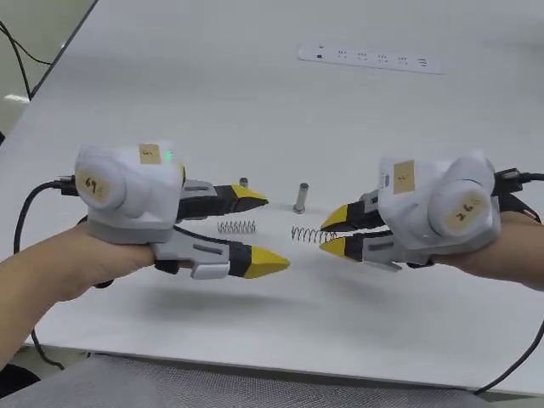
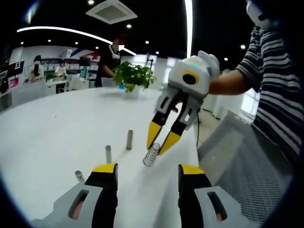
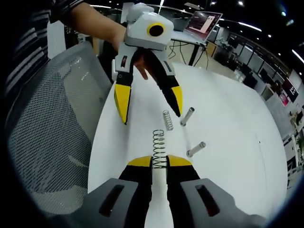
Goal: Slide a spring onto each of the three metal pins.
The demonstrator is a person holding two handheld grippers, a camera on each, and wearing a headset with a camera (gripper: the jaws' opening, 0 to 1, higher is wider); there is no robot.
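Observation:
My right gripper is shut on one end of a steel spring, which sticks out level towards the left. That spring also hangs from the right gripper's yellow tips. My left gripper is open, nothing in it, jaws straddling a second spring lying on the white table. Two short metal pins stand just beyond. Three upright pins appear in the left gripper view.
A white power strip lies at the table's far side. The near table edge runs close below both grippers. A grey mesh chair stands beside it. People and a potted plant are far off.

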